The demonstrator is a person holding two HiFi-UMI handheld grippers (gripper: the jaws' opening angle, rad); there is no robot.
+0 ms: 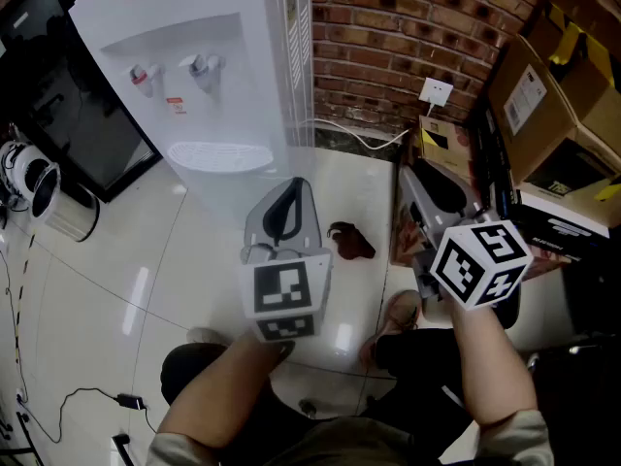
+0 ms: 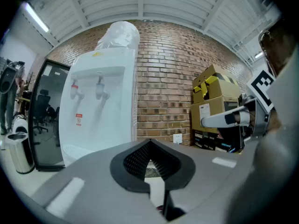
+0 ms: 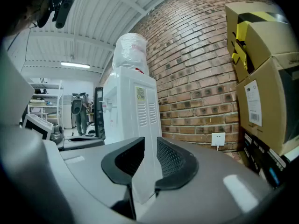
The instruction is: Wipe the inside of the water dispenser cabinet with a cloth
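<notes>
Dispenser (image 1: 194, 76): cabinet judged unwiped. Cloth (image 1: 351, 242): seen on floor, ungripped. Left claw (image 2: 149, 143): closed, empty. Right claw (image 3: 150, 141): parted, empty.

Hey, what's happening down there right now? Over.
Left tool shut, empty; right tool open, empty. Cloth on floor by dispenser, untouched. Nothing between tools and cloth.

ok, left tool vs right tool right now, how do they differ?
Left tool has its jaws shut, tips meeting; right tool has its jaws apart with a clear gap. Left tool faces the water dispenser front with the taps; right tool sees its vented side. Shared: both are empty; neither holds the cloth.
</notes>
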